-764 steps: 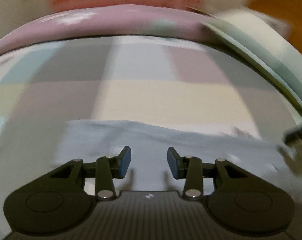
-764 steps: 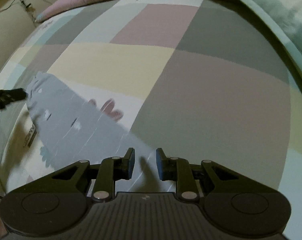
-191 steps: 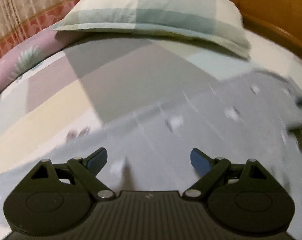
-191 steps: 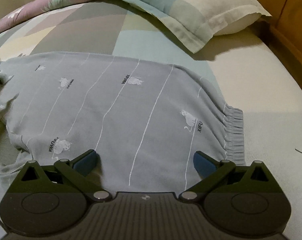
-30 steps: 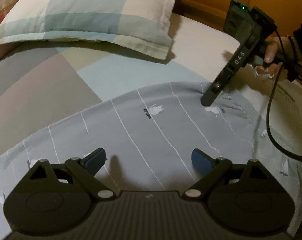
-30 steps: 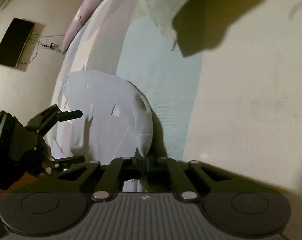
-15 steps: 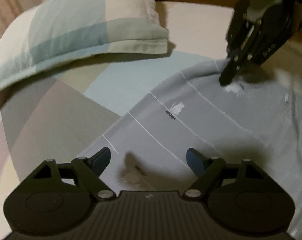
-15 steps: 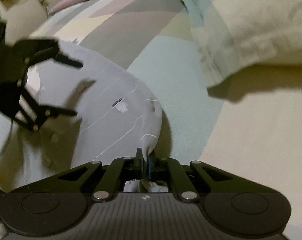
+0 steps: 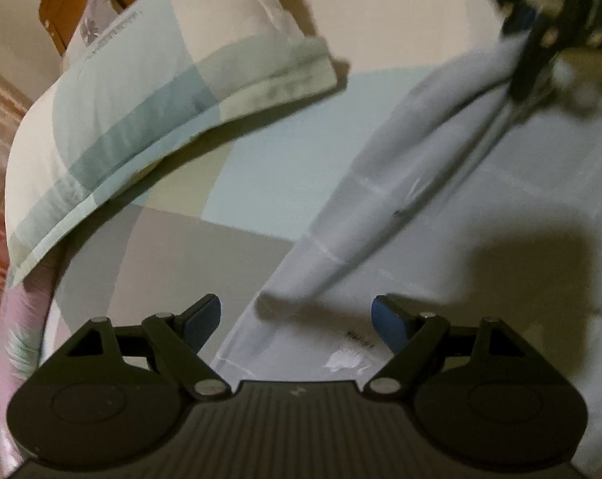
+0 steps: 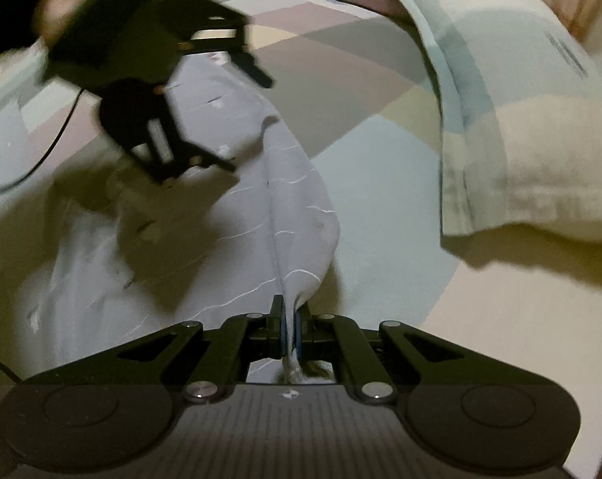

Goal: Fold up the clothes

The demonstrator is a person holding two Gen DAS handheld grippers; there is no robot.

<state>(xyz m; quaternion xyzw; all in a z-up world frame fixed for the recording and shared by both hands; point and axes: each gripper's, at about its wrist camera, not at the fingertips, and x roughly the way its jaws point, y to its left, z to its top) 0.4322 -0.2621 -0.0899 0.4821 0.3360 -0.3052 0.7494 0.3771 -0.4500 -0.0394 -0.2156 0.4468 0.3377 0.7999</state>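
- our right gripper (image 10: 289,329) pinches a lifted fold of the grey garment (image 10: 237,215).
- our left gripper (image 9: 297,319) hovers spread wide above it, near the pillow (image 9: 149,92).

Both wrist views look low across the bed (image 9: 285,167), seemingly facing each other.

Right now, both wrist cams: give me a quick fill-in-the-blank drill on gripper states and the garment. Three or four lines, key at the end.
1. The right gripper is ____ on an edge of the grey garment.
2. The left gripper has its jaws ____, holding nothing.
3. The grey garment lies on the ____.
4. The pillow lies ____ the garment, not on it.

Missing words: shut; open; bed; beside
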